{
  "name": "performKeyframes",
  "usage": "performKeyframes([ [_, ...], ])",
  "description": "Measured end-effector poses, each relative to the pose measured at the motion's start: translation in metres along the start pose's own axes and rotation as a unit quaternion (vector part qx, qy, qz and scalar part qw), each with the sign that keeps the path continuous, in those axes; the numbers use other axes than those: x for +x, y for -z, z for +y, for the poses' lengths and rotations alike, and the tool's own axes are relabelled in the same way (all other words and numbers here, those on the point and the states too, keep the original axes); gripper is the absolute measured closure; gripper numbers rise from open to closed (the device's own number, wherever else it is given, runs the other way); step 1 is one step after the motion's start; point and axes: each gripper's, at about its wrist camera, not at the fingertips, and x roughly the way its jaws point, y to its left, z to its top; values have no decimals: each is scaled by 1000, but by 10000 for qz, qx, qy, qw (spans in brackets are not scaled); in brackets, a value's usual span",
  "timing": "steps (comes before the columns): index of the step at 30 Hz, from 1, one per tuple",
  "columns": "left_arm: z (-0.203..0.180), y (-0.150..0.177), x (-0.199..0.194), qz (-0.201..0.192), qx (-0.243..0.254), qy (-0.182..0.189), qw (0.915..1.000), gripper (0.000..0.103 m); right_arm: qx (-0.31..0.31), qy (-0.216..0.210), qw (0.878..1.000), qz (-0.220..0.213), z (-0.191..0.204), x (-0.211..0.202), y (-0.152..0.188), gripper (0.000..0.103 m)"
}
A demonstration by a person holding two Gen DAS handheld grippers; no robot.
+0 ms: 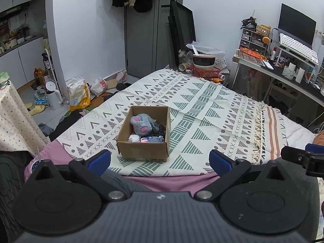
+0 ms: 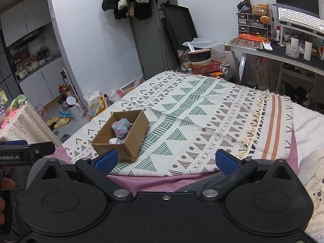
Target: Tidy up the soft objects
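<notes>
- Left gripper (image 1: 160, 160): its 2 blue-padded fingers (image 1: 99, 159) are spread wide with nothing between them, held low over the bed's near edge.
- Cardboard box (image 1: 141, 151): sits on the patterned blanket (image 1: 202, 105) at about 12 o'clock from the left gripper and 11 o'clock from the right one.
- Soft objects: a grey-and-pink plush toy (image 1: 140, 124) lies inside the box, with smaller soft items (image 1: 134, 138) at 6 o'clock from it.
- Right gripper (image 2: 166, 161): fingers apart, empty.
</notes>
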Motion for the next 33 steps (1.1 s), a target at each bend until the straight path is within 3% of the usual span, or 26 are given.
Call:
performKeyframes([
  [33,-13,-7,2,-1,99,54,9999,0,98,112,9999,-36,-13,-11,-5,0],
])
